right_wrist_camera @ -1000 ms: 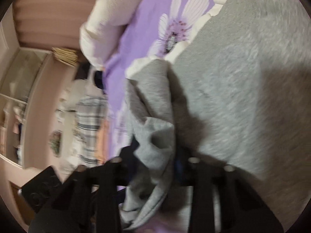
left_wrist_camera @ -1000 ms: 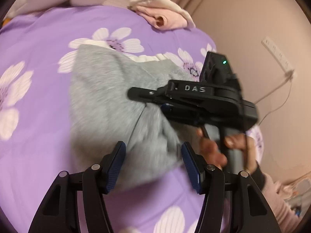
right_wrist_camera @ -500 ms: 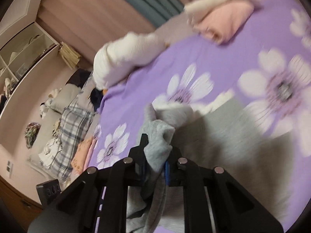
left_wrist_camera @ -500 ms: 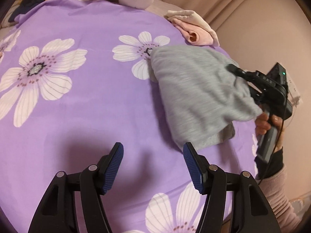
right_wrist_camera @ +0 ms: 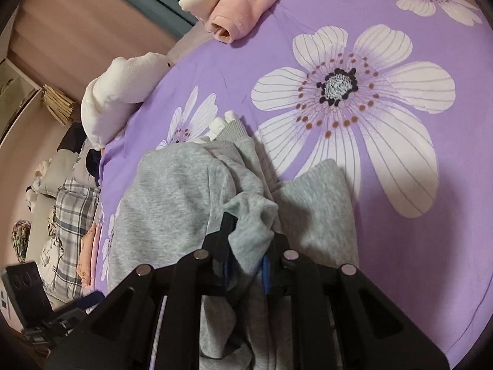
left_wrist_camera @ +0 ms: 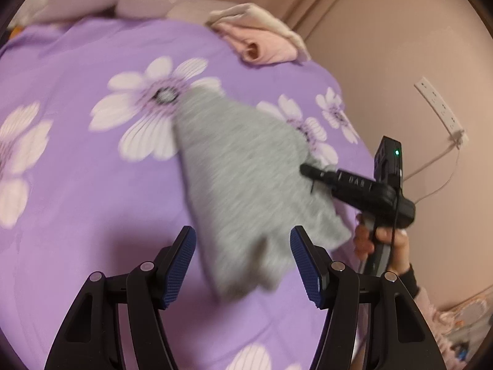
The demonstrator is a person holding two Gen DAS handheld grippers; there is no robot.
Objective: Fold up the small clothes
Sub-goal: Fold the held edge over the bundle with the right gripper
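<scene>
A small grey sweatshirt lies on the purple flowered bedsheet, partly folded over itself. My right gripper, held by a hand at the right, is shut on the garment's right edge. In the right wrist view the right gripper pinches a bunched fold of the grey sweatshirt, whose ribbed cuff points away. My left gripper stands open just short of the garment's near corner. That corner shows in the gap, and the blue pads do not press on it.
Folded pink and cream clothes sit at the bed's far edge, also in the right wrist view. A white plush pillow lies at the head. Plaid bedding lies beyond the bed's left side. A power strip hangs on the wall.
The right gripper has carried its fold of grey cloth across the bed to the right, turning as it went. The left gripper drew back from the garment, then returned to its near corner, still open.
</scene>
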